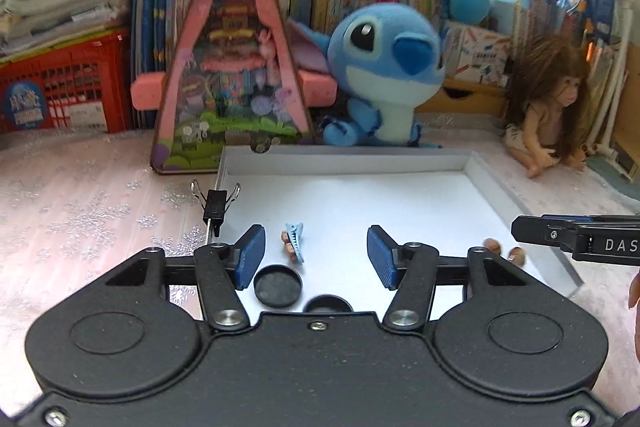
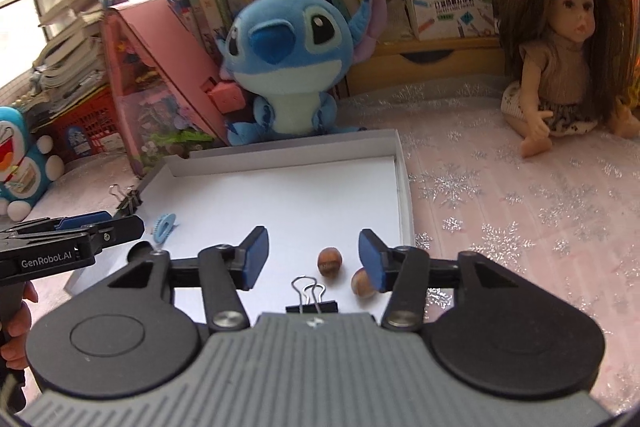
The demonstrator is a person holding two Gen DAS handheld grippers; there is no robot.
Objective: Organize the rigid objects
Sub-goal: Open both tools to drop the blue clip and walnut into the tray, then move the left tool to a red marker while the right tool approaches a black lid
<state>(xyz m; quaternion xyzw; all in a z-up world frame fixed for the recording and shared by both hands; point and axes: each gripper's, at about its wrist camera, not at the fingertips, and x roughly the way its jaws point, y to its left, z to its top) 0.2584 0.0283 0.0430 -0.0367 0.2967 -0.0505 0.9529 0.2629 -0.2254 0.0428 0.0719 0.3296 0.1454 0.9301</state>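
Pink snowflake-patterned counter carries a white tray already holding 2 hazelnuts, a blue hair clip and a binder clip, so with both left tongs and right tongs open and empty, the next move probably needs the other binder clip at the tray's edge.

White tray floor mostly bare through middle and far half. Near edge crowded: two nuts, binder clip, blue hair clip, black cap. Second binder clip on left rim. Plush toy and pink toy house block far side; doll stands well right.
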